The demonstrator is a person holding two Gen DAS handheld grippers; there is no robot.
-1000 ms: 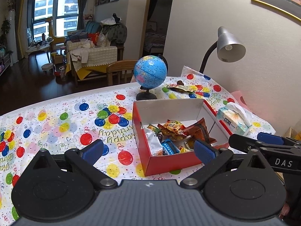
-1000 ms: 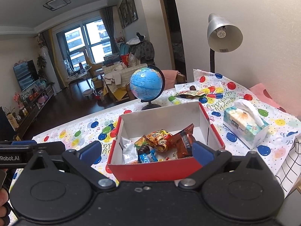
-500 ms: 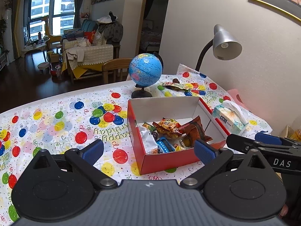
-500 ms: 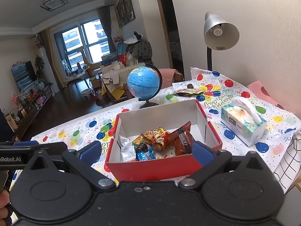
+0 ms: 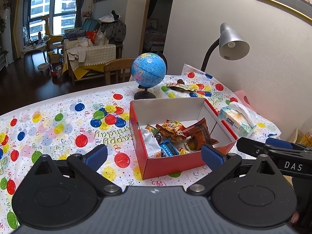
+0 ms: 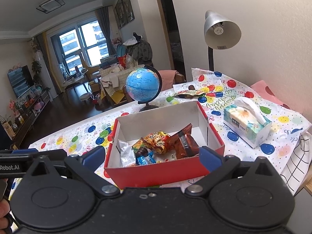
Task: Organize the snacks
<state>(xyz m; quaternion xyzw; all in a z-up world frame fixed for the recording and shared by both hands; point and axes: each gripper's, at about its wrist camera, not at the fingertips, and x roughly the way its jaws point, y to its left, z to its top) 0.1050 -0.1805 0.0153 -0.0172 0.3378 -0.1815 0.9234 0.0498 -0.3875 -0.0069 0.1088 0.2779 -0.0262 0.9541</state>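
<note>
Both tongs released, holding nothing: left gripper (image 5: 154,155), right gripper (image 6: 151,157); red box (image 6: 156,173) of snacks (image 6: 161,143) sits near the table's right edge; looks like pre-pick hover; 1 stray packet (image 5: 180,86) by the far edge likely next; only the right view shows the checked cloth (image 6: 298,165).

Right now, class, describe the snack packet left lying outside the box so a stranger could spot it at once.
Start at the blue globe on the balloon tablecloth. Right of its base, behind the red box and near the lamp's foot, lies a flat snack packet, green and yellow with red print. Every other snack sits inside the box.
</note>
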